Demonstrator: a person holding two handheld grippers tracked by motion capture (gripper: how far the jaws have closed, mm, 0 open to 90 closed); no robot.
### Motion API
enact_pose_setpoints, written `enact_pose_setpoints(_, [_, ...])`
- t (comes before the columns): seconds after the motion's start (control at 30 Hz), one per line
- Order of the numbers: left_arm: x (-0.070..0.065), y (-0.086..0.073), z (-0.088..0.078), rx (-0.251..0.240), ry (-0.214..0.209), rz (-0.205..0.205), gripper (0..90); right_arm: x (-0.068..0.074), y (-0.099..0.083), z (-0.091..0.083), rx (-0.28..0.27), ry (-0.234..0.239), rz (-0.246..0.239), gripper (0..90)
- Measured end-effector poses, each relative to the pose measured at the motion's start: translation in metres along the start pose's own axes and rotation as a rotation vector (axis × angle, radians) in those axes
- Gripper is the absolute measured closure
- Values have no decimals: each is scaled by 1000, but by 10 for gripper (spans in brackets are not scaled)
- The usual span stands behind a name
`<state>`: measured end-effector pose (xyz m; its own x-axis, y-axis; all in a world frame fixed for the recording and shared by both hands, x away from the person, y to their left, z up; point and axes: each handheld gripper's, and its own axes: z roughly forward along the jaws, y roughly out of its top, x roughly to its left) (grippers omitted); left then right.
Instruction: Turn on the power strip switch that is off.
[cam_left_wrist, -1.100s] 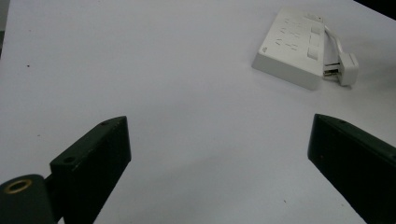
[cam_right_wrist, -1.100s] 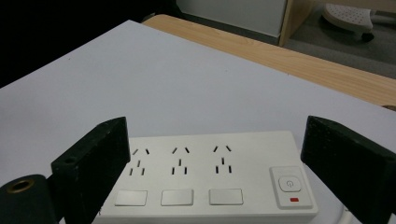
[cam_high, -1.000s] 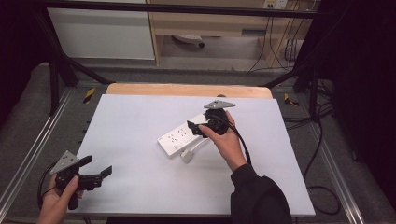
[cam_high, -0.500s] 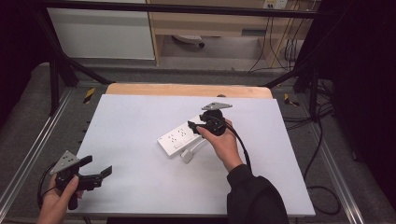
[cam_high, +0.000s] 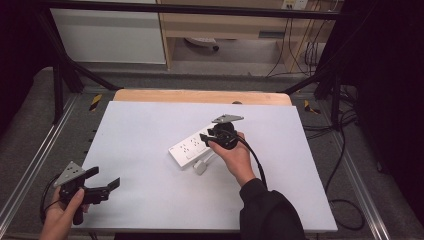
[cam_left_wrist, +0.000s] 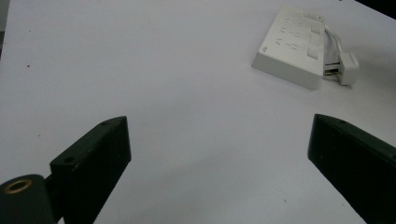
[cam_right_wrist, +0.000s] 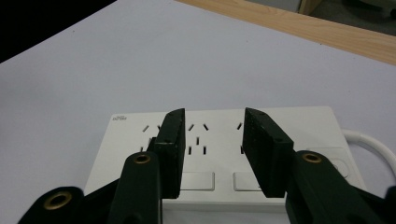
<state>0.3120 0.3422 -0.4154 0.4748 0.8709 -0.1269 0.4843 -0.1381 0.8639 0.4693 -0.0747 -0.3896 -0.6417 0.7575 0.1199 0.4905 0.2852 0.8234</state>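
Observation:
A white power strip (cam_high: 187, 148) lies slantwise in the middle of the white table, with a white plug (cam_high: 201, 166) and its cable beside its near edge. My right gripper (cam_high: 204, 137) hovers at the strip's right end. In the right gripper view the right gripper (cam_right_wrist: 212, 114) stands over the power strip (cam_right_wrist: 126, 140) and its socket holes; the jaws have just been closing, a gap is left, and nothing is pinched between them. My left gripper (cam_high: 105, 179) rests at the near left corner, jaws wide apart and empty. From the left gripper (cam_left_wrist: 217, 123) the power strip (cam_left_wrist: 292, 44) shows far off.
The white table top (cam_high: 150, 125) ends in a wooden strip (cam_high: 200, 96) at the back. Metal rails run along both sides. The white cable (cam_right_wrist: 369, 142) loops off the strip's right end. A black cable trails from my right gripper over the table.
The right hand has barely shifted over the strip's end, and its jaws look narrower than before. The left hand and the strip have stayed put.

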Motion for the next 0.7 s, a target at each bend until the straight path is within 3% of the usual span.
enact_pose_setpoints(0.7, [0, 0, 1, 6, 0, 2, 59, 4, -6, 5, 2, 3, -21, 717])
